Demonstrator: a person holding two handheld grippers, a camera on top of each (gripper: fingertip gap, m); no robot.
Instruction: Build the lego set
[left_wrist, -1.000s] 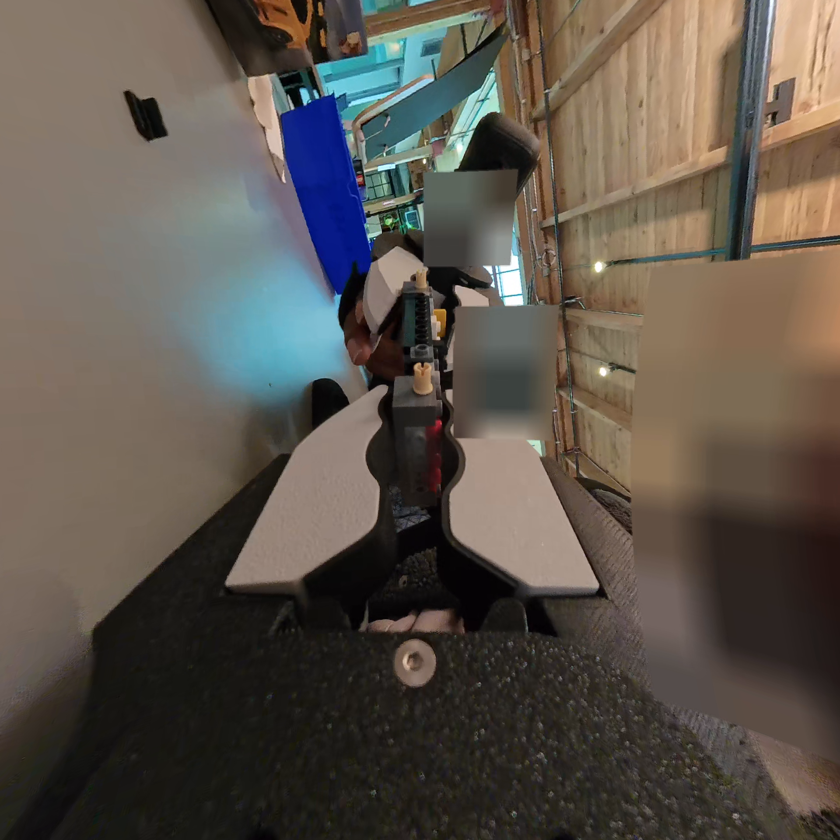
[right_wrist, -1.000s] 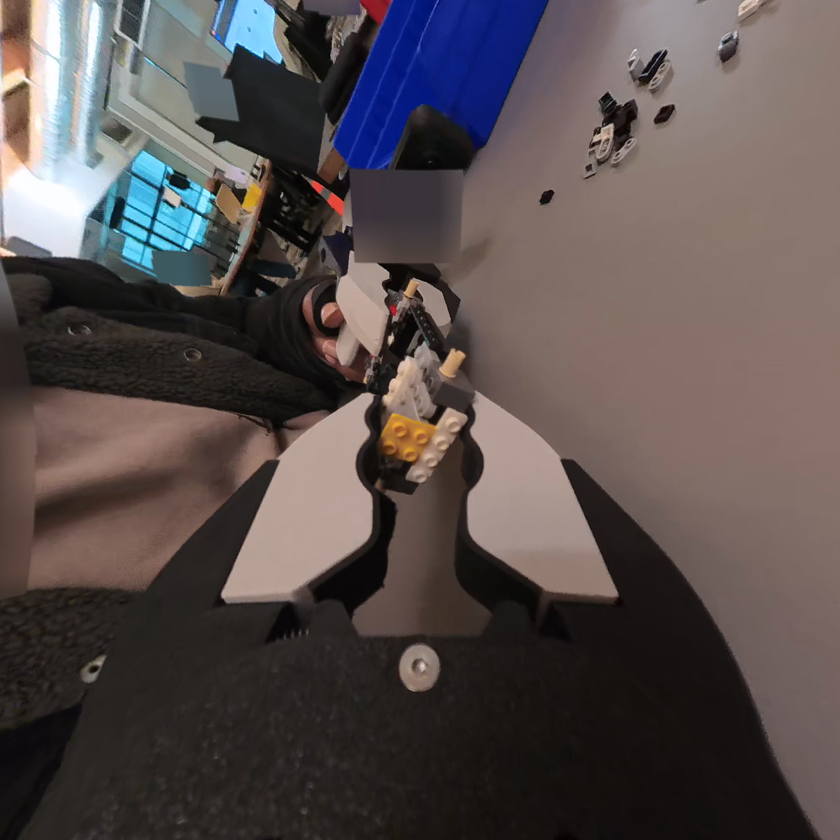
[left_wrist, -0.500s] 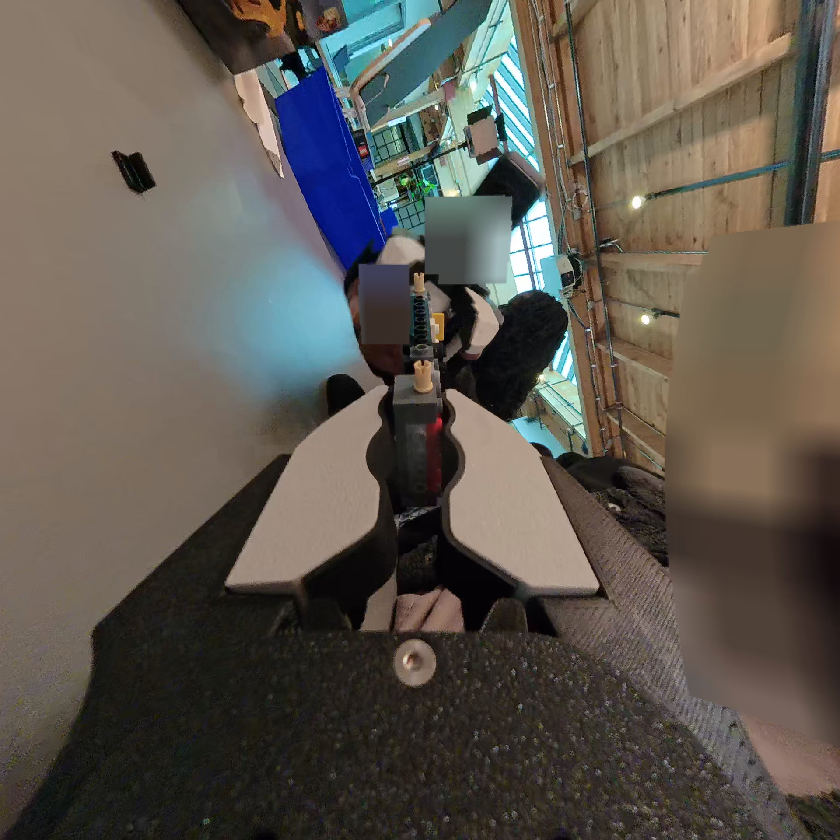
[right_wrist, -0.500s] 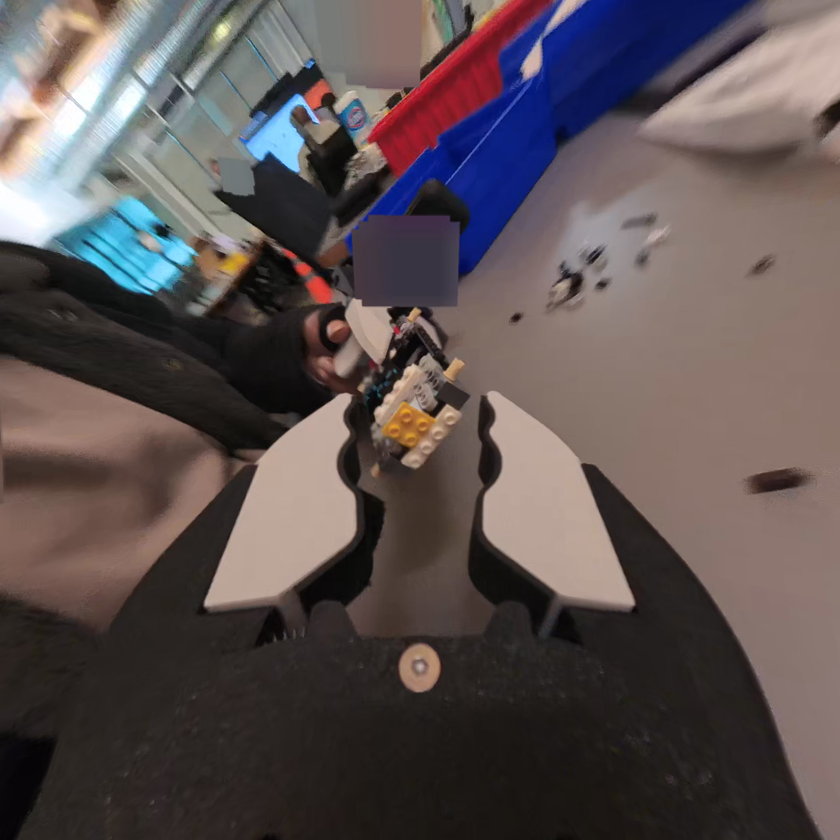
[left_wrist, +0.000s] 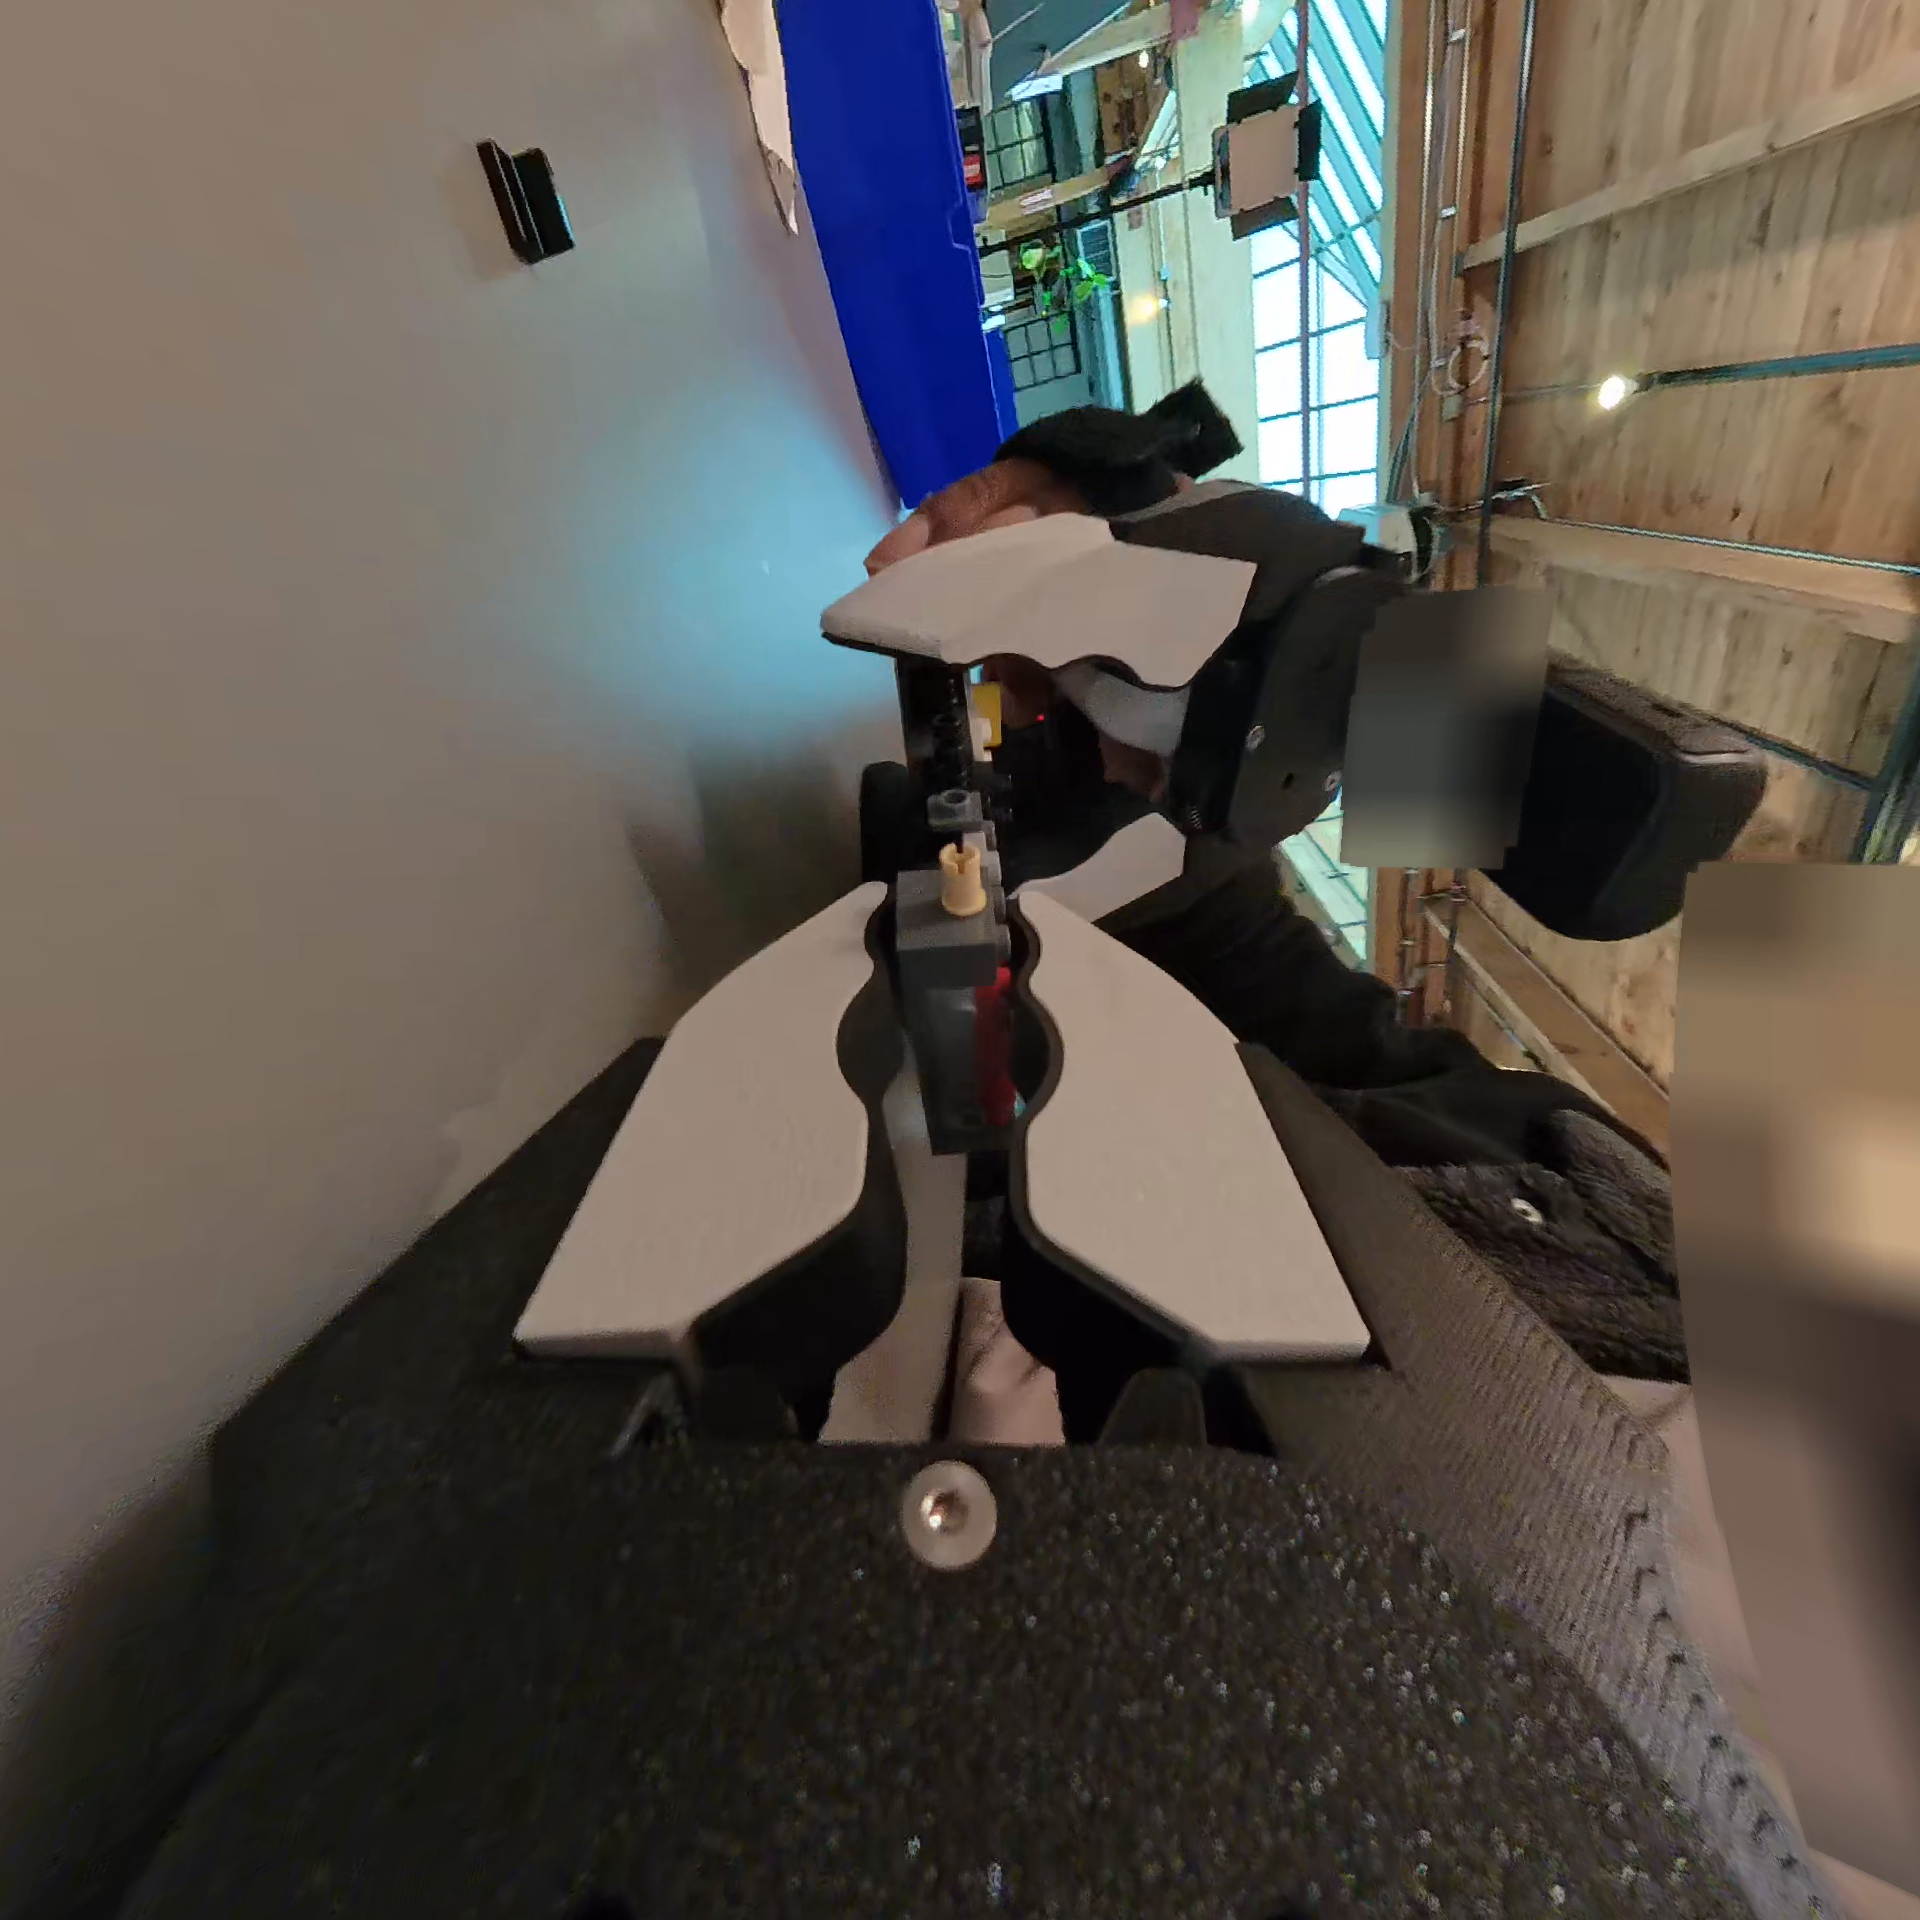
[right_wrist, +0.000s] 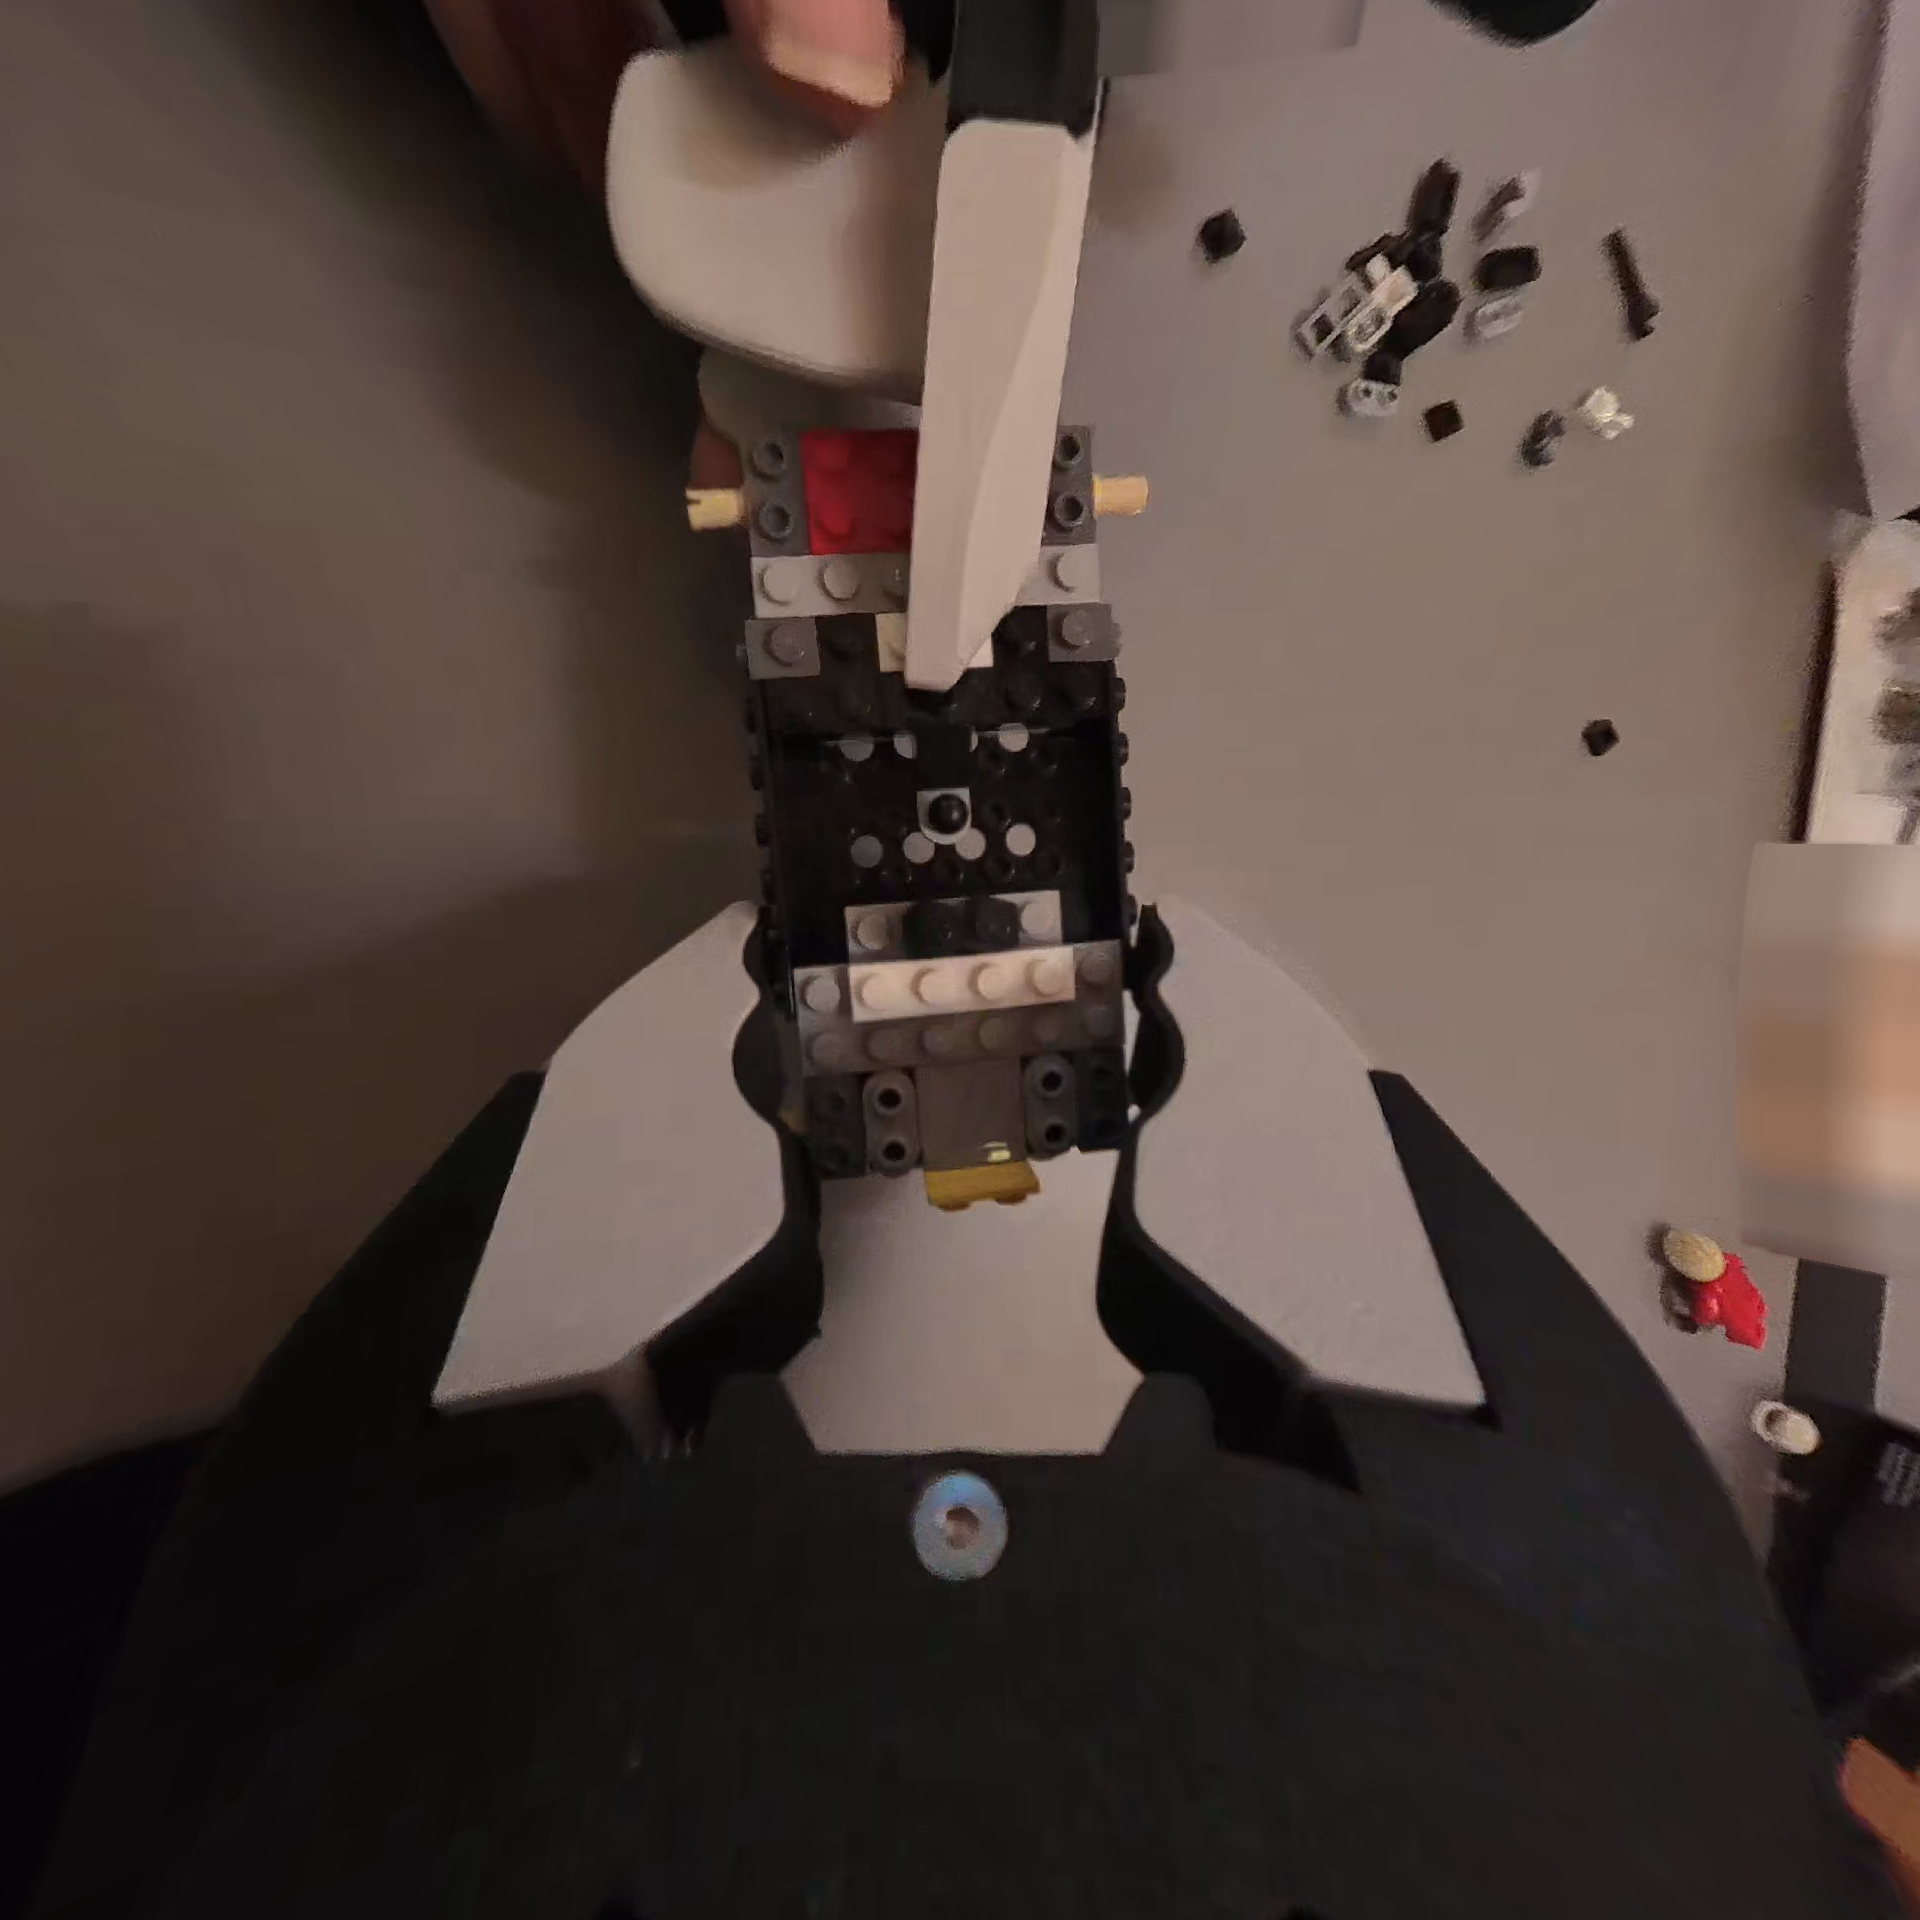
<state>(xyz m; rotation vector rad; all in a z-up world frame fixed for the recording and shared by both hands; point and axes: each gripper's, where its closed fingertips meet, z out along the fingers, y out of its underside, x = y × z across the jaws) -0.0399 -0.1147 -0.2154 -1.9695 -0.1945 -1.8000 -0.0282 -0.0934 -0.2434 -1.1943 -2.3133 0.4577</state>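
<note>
The lego build (right_wrist: 940, 831) is a long black frame with grey and white plates, a red block and tan pins at its far end. My right gripper (right_wrist: 945, 935) is shut on its near end, fingers pressed against both sides. My left gripper (left_wrist: 948, 914) is shut on the opposite dark grey and red end of the build (left_wrist: 940, 997), held in the air beside the grey table (left_wrist: 312, 623). In the right wrist view the left gripper's finger (right_wrist: 987, 416) lies over the red block. In the left wrist view the right gripper's fingers (left_wrist: 1039, 603) straddle the far end.
Several loose small black and grey pieces (right_wrist: 1403, 291) lie on the table (right_wrist: 1455, 727) to the right. A red piece with a tan cap (right_wrist: 1714, 1299) lies nearer. A blue bin (left_wrist: 894, 208) and one black piece (left_wrist: 525, 203) are farther off. A wooden wall (left_wrist: 1662, 260) stands behind. The grippers are tip to tip, or close to it. About 10 cm separates my right fingertips from the black piece (left_wrist: 525, 203).
My right gripper was open half a second ago; it has turned to face down over the table and shut on the build's end. My left gripper kept its hold.
</note>
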